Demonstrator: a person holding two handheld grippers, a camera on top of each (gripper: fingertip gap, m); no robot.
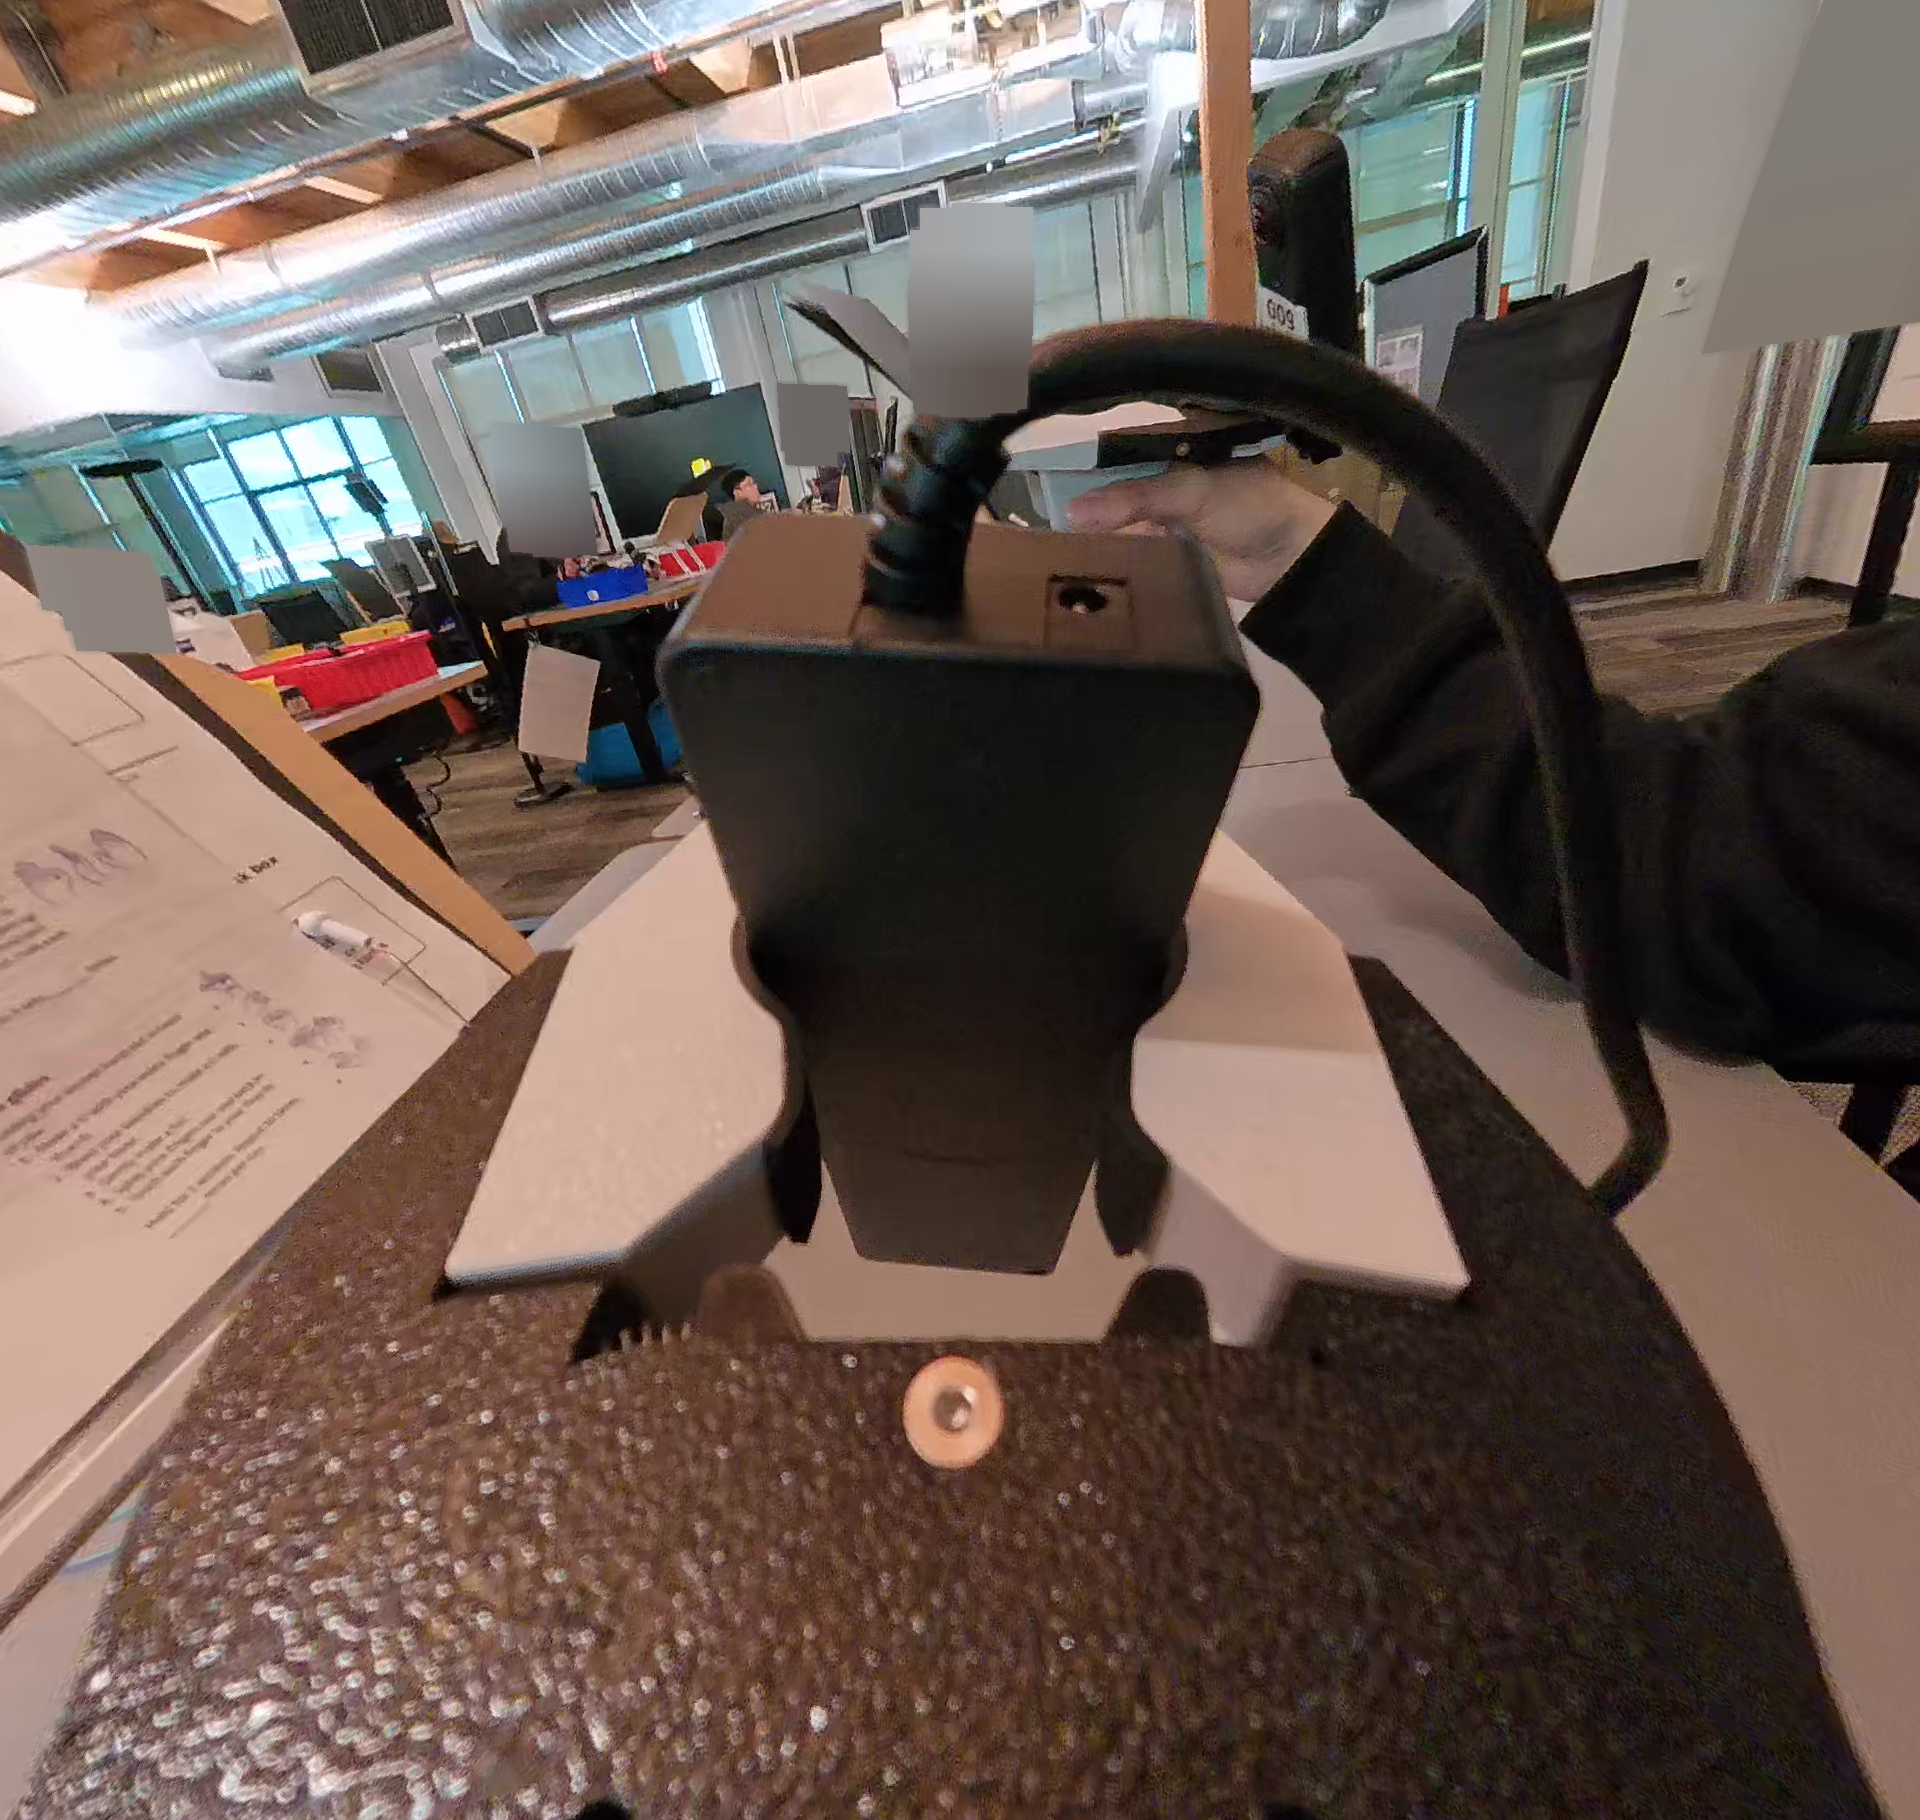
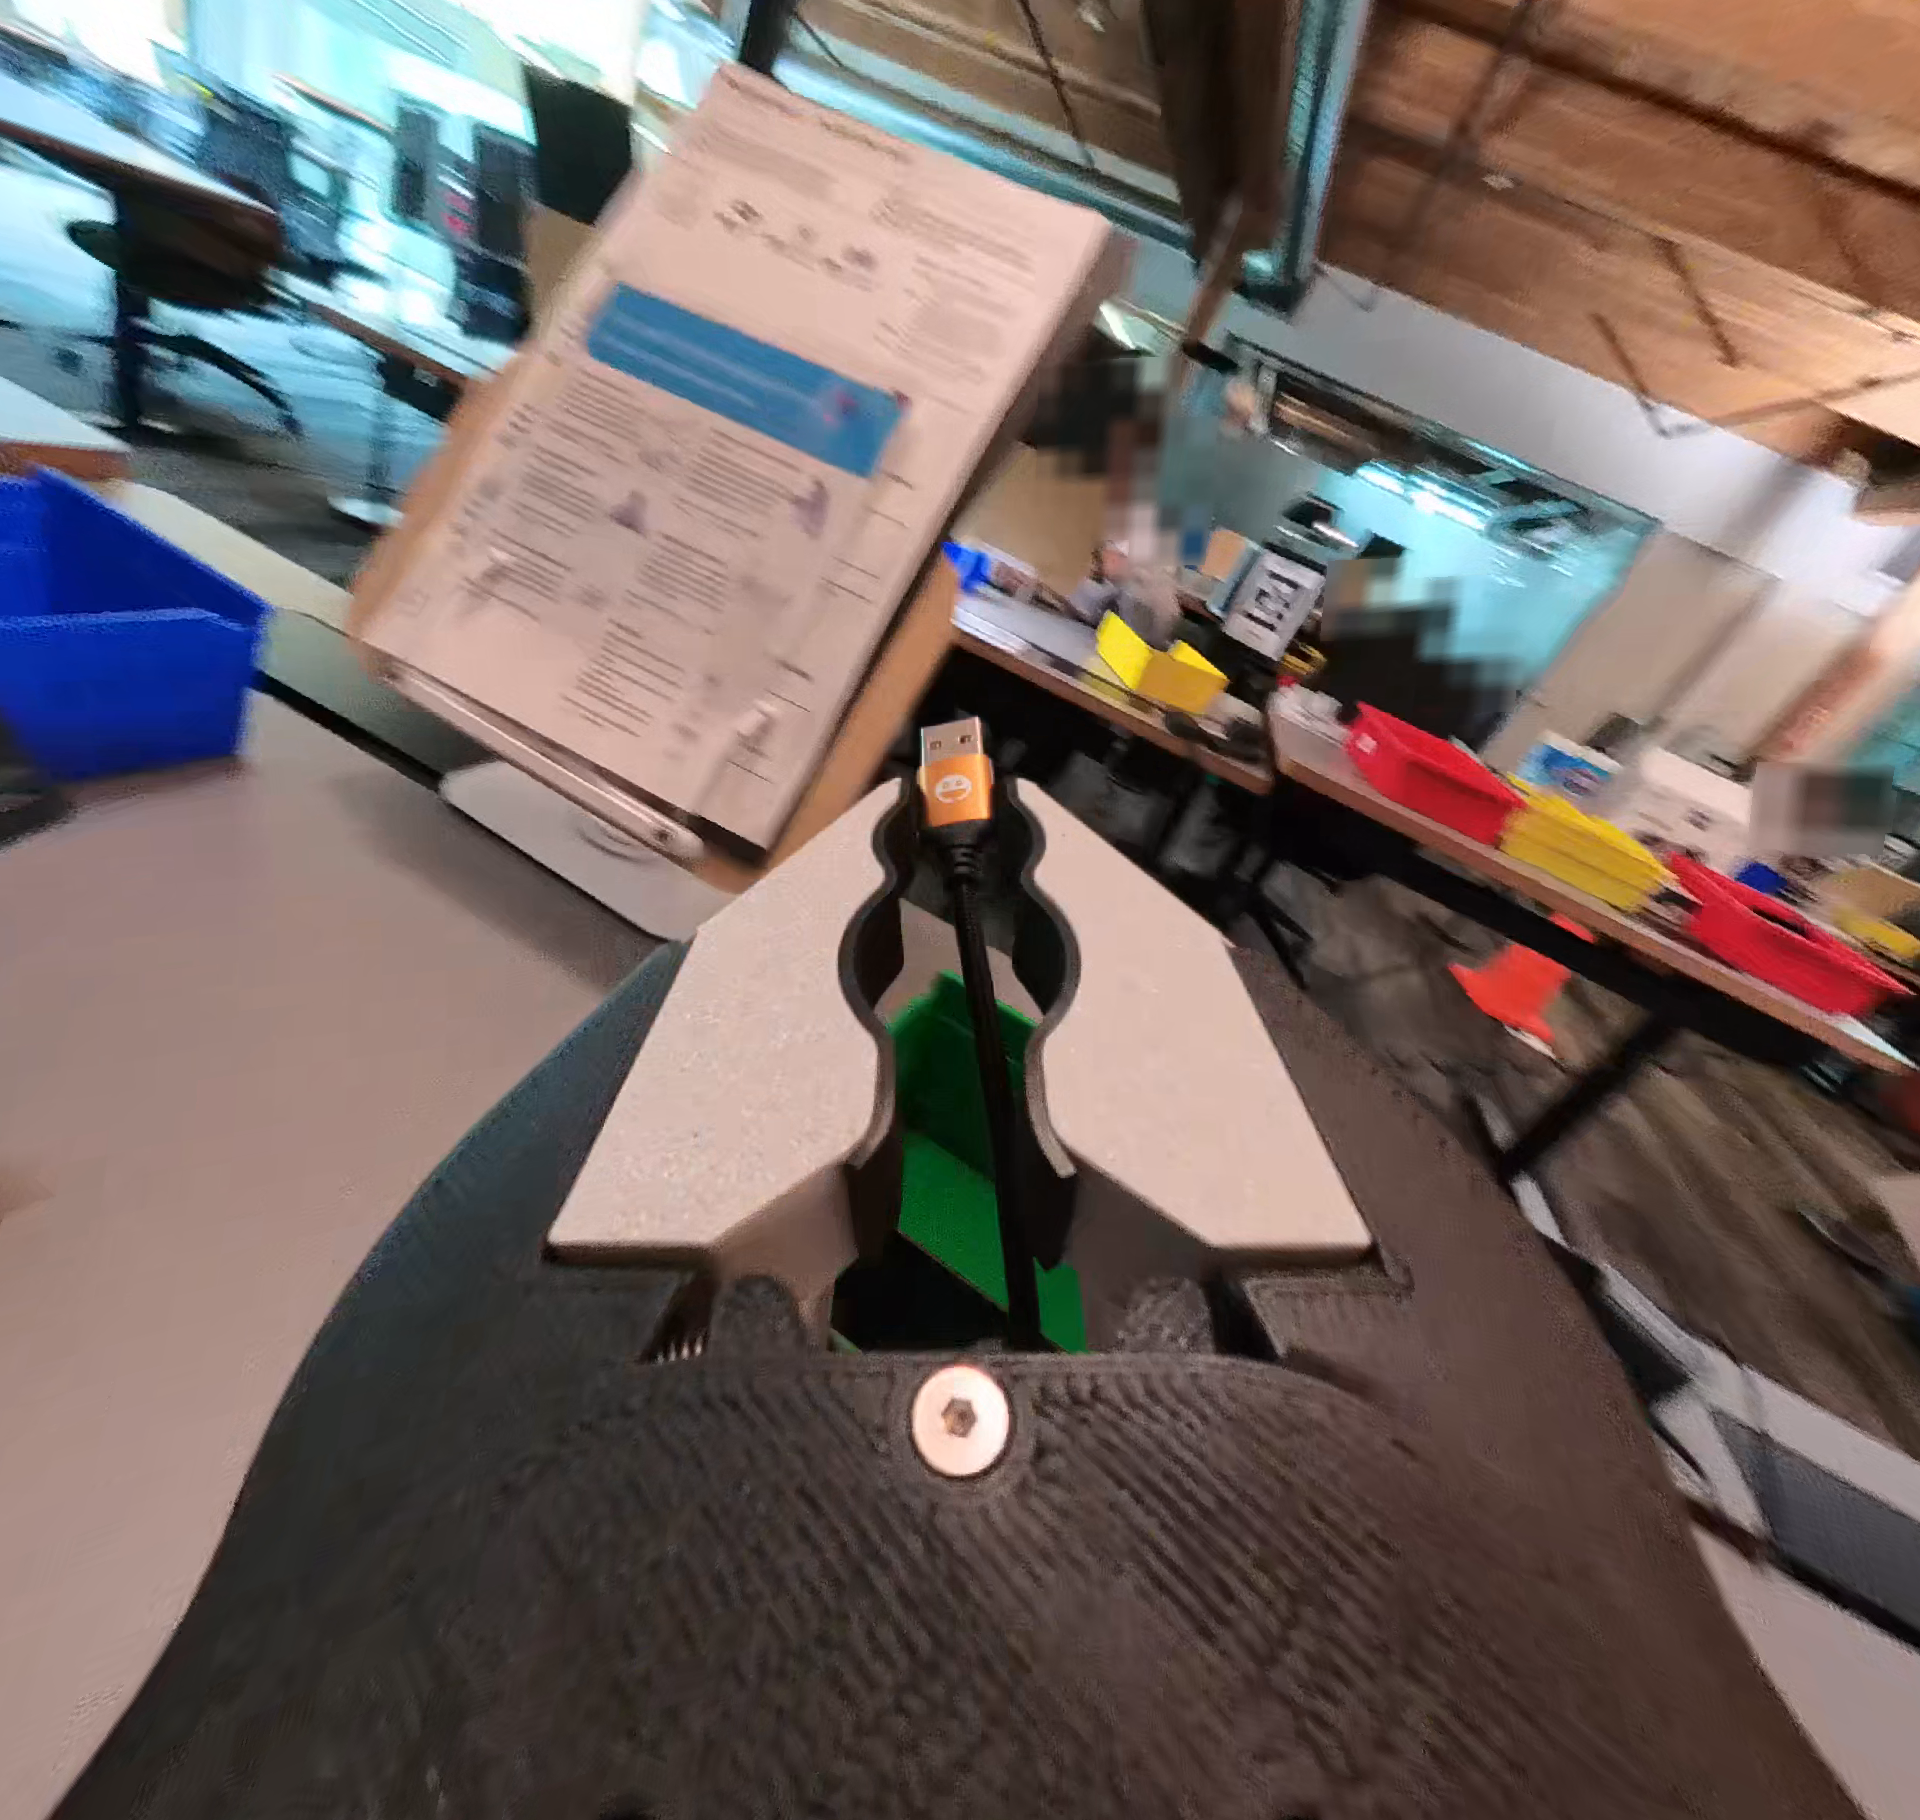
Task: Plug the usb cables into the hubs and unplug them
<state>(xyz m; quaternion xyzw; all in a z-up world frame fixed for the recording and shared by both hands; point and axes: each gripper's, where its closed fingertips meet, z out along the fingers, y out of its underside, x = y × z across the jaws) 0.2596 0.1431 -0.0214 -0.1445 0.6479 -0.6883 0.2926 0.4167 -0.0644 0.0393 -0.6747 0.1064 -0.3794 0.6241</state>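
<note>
USB cable (image 2: 987, 1022) with an orange plug (image 2: 954, 778) sits pinched at the right gripper (image 2: 956, 814) tips, pointing upward. Left gripper (image 1: 956, 949) fingers clamp the black hub (image 1: 956, 783), its thick black cord (image 1: 1475, 565) arching rightward.

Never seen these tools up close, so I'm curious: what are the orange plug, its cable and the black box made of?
The orange plug looks like anodised metal with a satin sheen and a bare silvery tip. Its cable seems braided fabric, going by its fine weave. The black box looks like matte moulded plastic, smooth with rounded corners.
</note>
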